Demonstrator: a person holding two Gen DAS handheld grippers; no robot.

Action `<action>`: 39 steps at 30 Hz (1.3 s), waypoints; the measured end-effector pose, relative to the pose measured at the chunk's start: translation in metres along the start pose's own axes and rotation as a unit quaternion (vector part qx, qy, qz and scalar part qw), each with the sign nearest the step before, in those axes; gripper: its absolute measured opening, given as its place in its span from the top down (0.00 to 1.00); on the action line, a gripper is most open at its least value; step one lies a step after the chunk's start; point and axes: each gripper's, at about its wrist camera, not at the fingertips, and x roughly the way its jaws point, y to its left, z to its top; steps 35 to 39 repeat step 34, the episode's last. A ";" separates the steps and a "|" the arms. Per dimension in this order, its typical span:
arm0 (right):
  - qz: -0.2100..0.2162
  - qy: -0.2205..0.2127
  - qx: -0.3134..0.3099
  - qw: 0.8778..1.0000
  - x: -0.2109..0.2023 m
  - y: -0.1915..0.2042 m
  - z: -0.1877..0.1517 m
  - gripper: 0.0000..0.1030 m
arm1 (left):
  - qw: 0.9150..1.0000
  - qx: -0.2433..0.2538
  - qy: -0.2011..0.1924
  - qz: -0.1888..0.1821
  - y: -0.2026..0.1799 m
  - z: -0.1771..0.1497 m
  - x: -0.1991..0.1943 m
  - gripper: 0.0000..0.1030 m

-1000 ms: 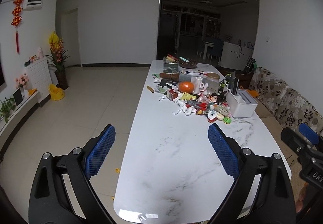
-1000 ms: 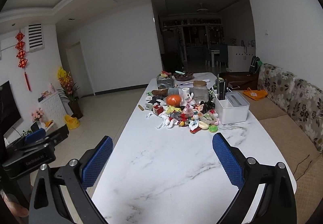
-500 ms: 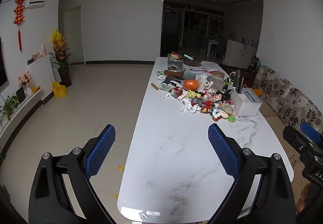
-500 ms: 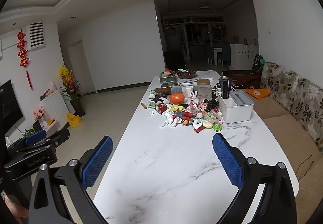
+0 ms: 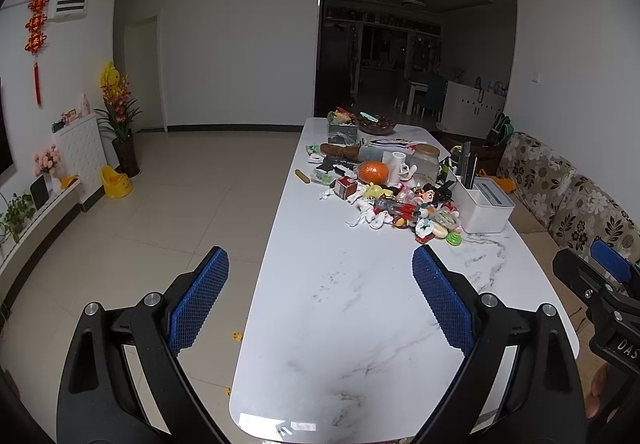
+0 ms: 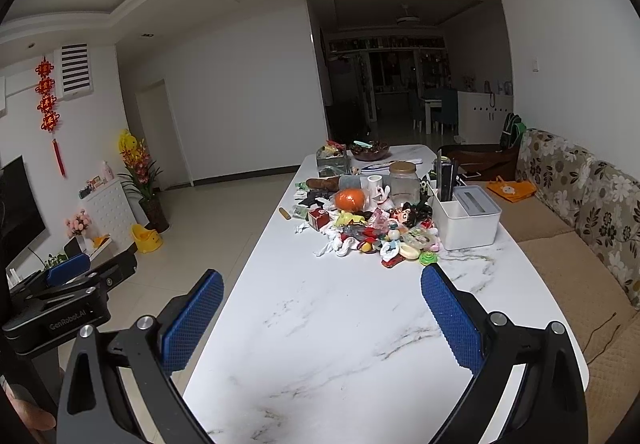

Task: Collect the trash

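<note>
A heap of small clutter [image 5: 404,204] [image 6: 372,232], with crumpled white scraps, wrappers and toys, lies mid-way along a long white marble table [image 5: 360,324] [image 6: 340,344]. An orange ball [image 5: 373,172] [image 6: 350,199] sits in the heap. My left gripper [image 5: 320,296] is open and empty above the table's near left edge. My right gripper [image 6: 322,308] is open and empty above the near end. Both are well short of the heap. The right gripper also shows at the right edge of the left wrist view [image 5: 600,284].
A white box [image 5: 486,206] [image 6: 468,220] with dark upright items stands right of the heap. A glass jar [image 6: 404,182], a bowl [image 6: 370,151] and a clear container [image 6: 333,160] stand farther back. A floral sofa [image 6: 580,196] runs along the right. Tiled floor lies to the left.
Both grippers have drawn back from the heap and risen slightly, so more of the table's near end shows. Both stay open and empty.
</note>
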 end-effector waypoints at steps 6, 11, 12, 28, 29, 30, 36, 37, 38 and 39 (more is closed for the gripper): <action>0.002 -0.001 0.000 1.000 -0.001 -0.001 0.001 0.05 | 1.000 0.001 -0.002 -0.002 -0.001 0.000 -0.003 0.12; 0.002 -0.001 0.001 1.000 -0.001 -0.001 0.001 0.05 | 1.000 0.002 -0.002 -0.002 0.000 0.002 -0.003 0.12; 0.003 -0.001 0.002 1.000 -0.001 -0.002 0.001 0.05 | 1.000 0.002 -0.002 -0.001 0.000 0.002 -0.003 0.12; 0.010 0.005 0.001 1.000 0.002 -0.003 0.003 0.05 | 1.000 0.007 -0.003 -0.005 0.001 0.008 -0.003 0.12; 0.009 0.005 0.001 1.000 0.002 -0.002 0.003 0.05 | 1.000 0.007 -0.004 -0.005 0.001 0.009 -0.003 0.12; 0.009 0.004 0.001 1.000 0.002 -0.002 0.003 0.05 | 1.000 0.007 -0.004 -0.004 0.002 0.010 -0.003 0.12; 0.008 0.004 0.001 1.000 0.002 -0.002 0.003 0.05 | 1.000 0.008 -0.003 -0.005 0.002 0.011 -0.002 0.12; 0.008 0.004 0.001 1.000 0.002 -0.002 0.003 0.05 | 1.000 0.008 -0.003 -0.005 0.002 0.011 -0.002 0.12; 0.008 0.004 0.001 1.000 0.002 -0.002 0.003 0.05 | 1.000 0.008 -0.003 -0.005 0.002 0.011 -0.002 0.12; 0.008 0.004 0.001 1.000 0.002 -0.002 0.003 0.05 | 1.000 0.008 -0.003 -0.005 0.002 0.011 -0.002 0.12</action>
